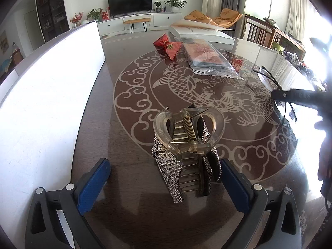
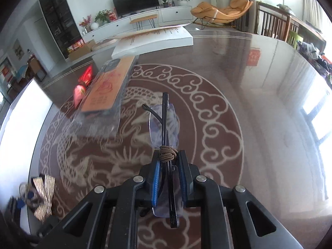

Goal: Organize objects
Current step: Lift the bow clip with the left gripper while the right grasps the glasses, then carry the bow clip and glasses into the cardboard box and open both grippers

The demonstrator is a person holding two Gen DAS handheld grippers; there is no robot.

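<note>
A clear hair claw clip (image 1: 184, 145) with rhinestone bows lies on the dark patterned table (image 1: 128, 186), between the blue pads of my left gripper (image 1: 164, 178), which stands open around it without touching. My right gripper (image 2: 169, 168) is shut on folded rimless glasses (image 2: 165, 124) with thin black arms and a brown cord wound at the bridge. The glasses stick out forward above the table. In the left wrist view the right gripper (image 1: 276, 94) shows at the right edge with the glasses (image 1: 267, 76). The hair clip (image 2: 42, 195) appears blurred at the lower left of the right wrist view.
A white box (image 1: 47, 95) stands along the table's left side. A red pouch (image 1: 168, 46), a plastic-bagged flat pack (image 1: 209, 59) and a white flat box (image 1: 203, 34) lie at the far side. The table's right edge (image 1: 294, 68) is near a bright window.
</note>
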